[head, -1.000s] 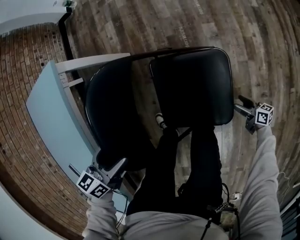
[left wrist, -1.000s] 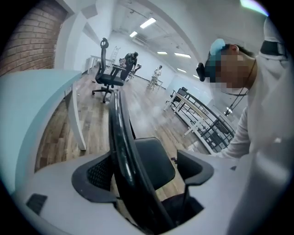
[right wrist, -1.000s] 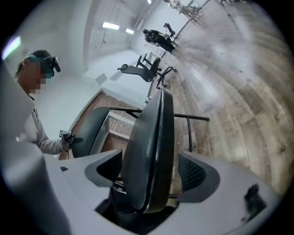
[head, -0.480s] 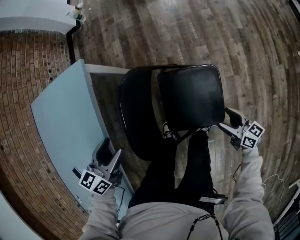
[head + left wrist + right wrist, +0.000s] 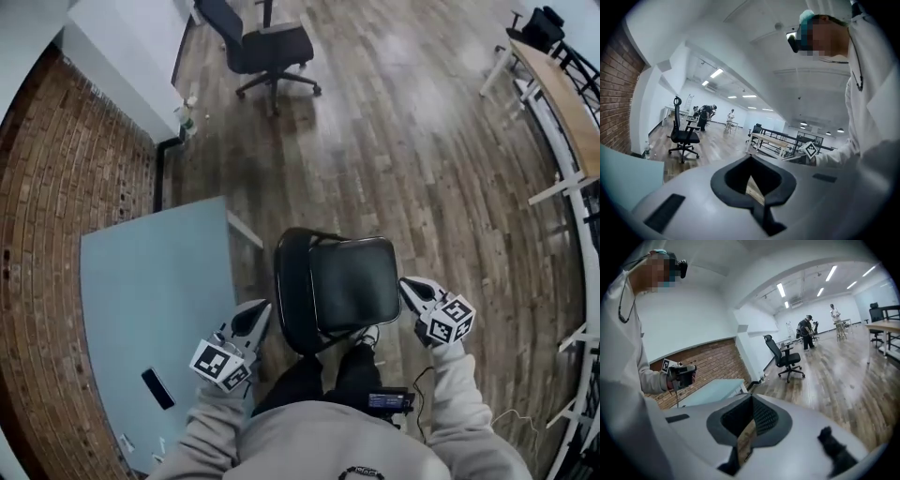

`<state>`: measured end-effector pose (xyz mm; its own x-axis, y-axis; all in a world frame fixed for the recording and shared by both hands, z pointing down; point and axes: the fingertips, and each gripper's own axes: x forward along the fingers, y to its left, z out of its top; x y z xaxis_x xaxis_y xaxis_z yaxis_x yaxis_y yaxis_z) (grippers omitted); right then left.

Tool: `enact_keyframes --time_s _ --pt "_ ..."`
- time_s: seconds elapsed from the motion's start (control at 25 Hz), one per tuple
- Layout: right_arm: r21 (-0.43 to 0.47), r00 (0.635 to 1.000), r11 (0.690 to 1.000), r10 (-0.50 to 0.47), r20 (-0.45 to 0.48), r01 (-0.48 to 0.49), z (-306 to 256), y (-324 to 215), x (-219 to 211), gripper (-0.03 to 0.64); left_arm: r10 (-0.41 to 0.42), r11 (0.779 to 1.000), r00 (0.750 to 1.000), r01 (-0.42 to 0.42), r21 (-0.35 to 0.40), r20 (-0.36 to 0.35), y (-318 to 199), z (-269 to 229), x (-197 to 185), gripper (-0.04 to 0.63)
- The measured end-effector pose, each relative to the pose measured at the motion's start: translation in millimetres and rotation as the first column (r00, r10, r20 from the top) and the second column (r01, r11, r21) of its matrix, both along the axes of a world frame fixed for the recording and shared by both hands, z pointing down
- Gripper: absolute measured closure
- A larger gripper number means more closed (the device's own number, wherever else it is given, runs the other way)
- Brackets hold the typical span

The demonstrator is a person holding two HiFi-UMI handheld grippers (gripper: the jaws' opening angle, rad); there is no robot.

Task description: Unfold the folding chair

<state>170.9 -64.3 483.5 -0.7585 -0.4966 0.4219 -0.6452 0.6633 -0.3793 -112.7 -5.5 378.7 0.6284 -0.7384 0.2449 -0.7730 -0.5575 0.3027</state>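
The black folding chair (image 5: 356, 286) stands on the wooden floor right below me, its seat level and its backrest (image 5: 289, 302) at the left. My left gripper (image 5: 259, 315) hangs just left of the backrest, apart from it. On the seat's right side my right gripper (image 5: 410, 288) hovers, also clear of the chair. Both have just been closing and are now shut with nothing between the jaws, as the left gripper view (image 5: 750, 186) and the right gripper view (image 5: 747, 428) show. Each gripper points out level across the room.
A light blue table (image 5: 150, 291) with a small dark object (image 5: 157, 388) stands at the left against a brick wall (image 5: 47, 187). A black office chair (image 5: 267, 47) is farther off. Desks (image 5: 562, 103) line the right side. People stand far away (image 5: 807, 331).
Both grippers have risen away from the chair and gone from open to shut. The head view has pulled back, so the chair looks smaller and more of the room shows.
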Motion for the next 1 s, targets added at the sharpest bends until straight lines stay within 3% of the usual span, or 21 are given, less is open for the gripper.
enact_keyframes --time_s 0.2,0.4,0.64,0.84,1.0 --pt "0.09 0.999 0.995 0.042 0.015 -0.044 -106 20 -34 0.609 0.019 0.997 1.0 -0.019 0.072 0.006 0 -70 -10 0.589" --pt "0.193 0.999 0.98 0.04 0.016 -0.042 -187 47 -70 0.609 0.108 0.981 0.994 -0.107 0.159 0.004 1 -118 12 0.589" --pt "0.32 0.989 0.942 0.055 0.14 -0.098 -286 70 -106 0.609 0.184 0.951 0.98 -0.159 0.266 -0.071 2 -177 22 0.591" --pt "0.44 0.992 0.894 0.041 0.118 -0.089 -337 82 -130 0.609 0.248 0.923 0.965 -0.209 0.324 -0.083 4 -209 35 0.591" --pt "0.459 0.993 0.883 0.054 0.102 -0.095 -344 93 -135 0.609 0.279 0.911 0.959 -0.244 0.333 -0.059 10 -210 46 0.591"
